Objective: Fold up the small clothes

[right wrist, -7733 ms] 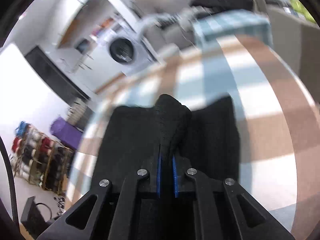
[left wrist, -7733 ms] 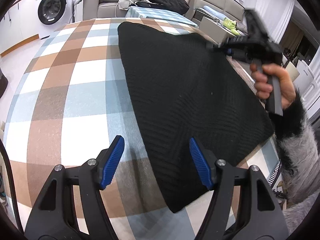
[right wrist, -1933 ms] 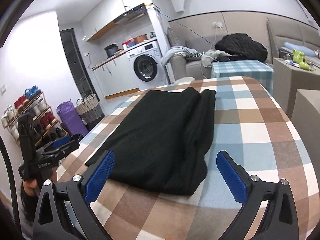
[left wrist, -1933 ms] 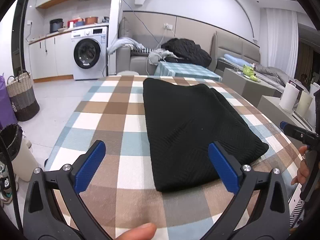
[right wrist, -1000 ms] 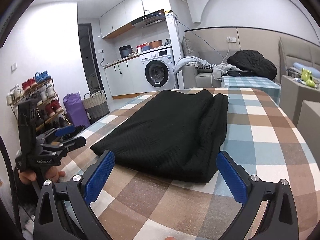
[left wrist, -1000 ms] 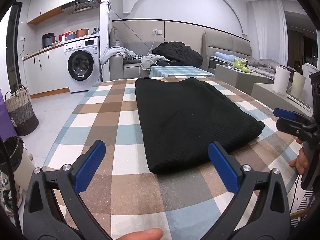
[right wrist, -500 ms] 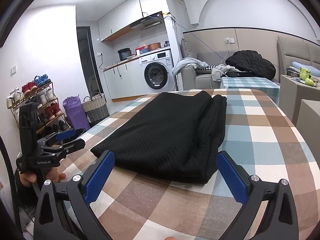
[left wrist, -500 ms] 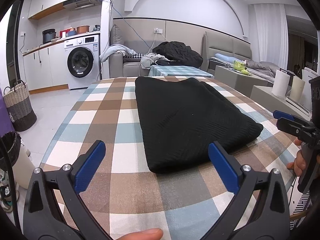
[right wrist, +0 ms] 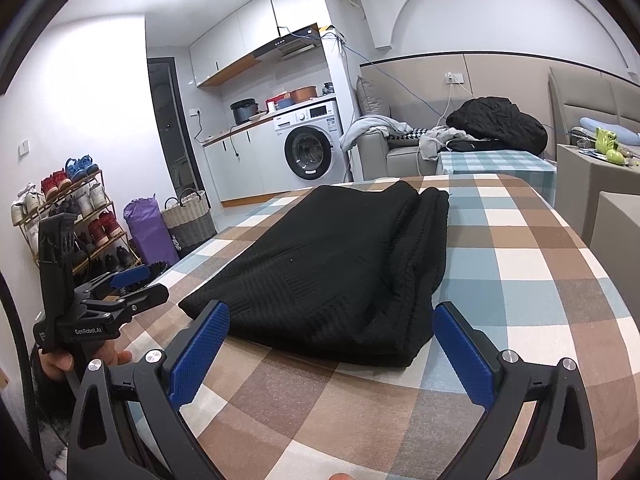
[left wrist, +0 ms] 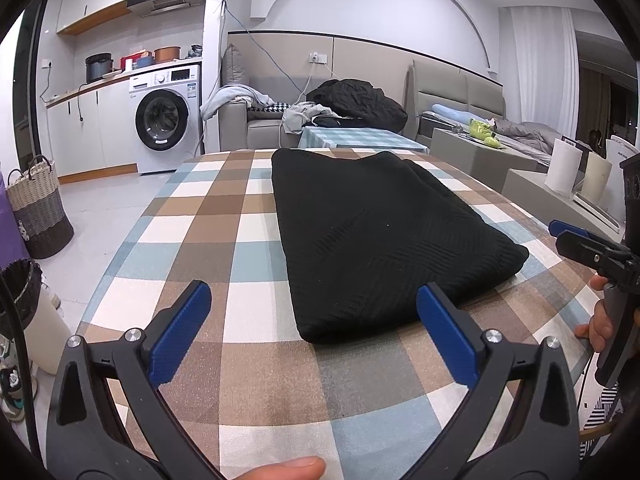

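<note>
A folded black garment (left wrist: 376, 232) lies flat on the checked tablecloth (left wrist: 224, 220), filling the middle of the left wrist view and running from the far table edge toward the lower centre. The left gripper (left wrist: 314, 332) sits at the bottom of that frame with its blue pads (left wrist: 180, 336) spread wide and nothing between them; the garment's near edge lies just beyond and between the fingertips, closer to the right pad, not touching either. At the right edge of the same frame the right gripper (left wrist: 576, 240) shows side-on, held in a hand (left wrist: 600, 320), off the garment's near right corner and clear of the cloth.

In the right wrist view the garment (right wrist: 344, 264) fills the centre, its layered folded side toward the right. The right gripper (right wrist: 330, 340) at the bottom is likewise wide open and holds nothing, with the garment's near edge just ahead of and between its pads. The left gripper (right wrist: 132, 284) appears at the lower left, off the table edge, near the garment's corner but apart from it.
</note>
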Demonstrator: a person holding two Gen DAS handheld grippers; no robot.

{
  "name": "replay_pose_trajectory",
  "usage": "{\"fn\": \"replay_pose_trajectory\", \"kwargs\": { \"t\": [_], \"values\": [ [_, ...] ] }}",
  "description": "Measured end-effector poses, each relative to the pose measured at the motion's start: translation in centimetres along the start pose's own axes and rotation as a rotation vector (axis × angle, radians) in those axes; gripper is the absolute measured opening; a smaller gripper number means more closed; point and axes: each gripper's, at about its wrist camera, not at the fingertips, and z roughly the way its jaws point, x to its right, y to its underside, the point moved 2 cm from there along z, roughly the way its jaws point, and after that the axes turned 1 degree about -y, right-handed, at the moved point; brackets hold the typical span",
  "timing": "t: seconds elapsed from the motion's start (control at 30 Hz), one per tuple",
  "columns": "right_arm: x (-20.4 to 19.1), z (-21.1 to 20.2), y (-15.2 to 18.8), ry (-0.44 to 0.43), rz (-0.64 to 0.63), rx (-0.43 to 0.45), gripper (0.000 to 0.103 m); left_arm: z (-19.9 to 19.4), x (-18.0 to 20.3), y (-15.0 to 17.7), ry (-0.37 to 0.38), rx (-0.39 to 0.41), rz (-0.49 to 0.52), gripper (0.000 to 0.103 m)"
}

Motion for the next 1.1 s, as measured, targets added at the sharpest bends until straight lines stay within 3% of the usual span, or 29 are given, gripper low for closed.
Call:
{"fn": "replay_pose_trajectory", "kwargs": {
  "t": [1.1],
  "values": [
    [-0.02, -0.05, 0.02, -0.004, 0.007, -0.001, 0.103, 0.12, -0.22, 0.12, -0.013, -0.002, -0.002, 0.102]
  ]
}}
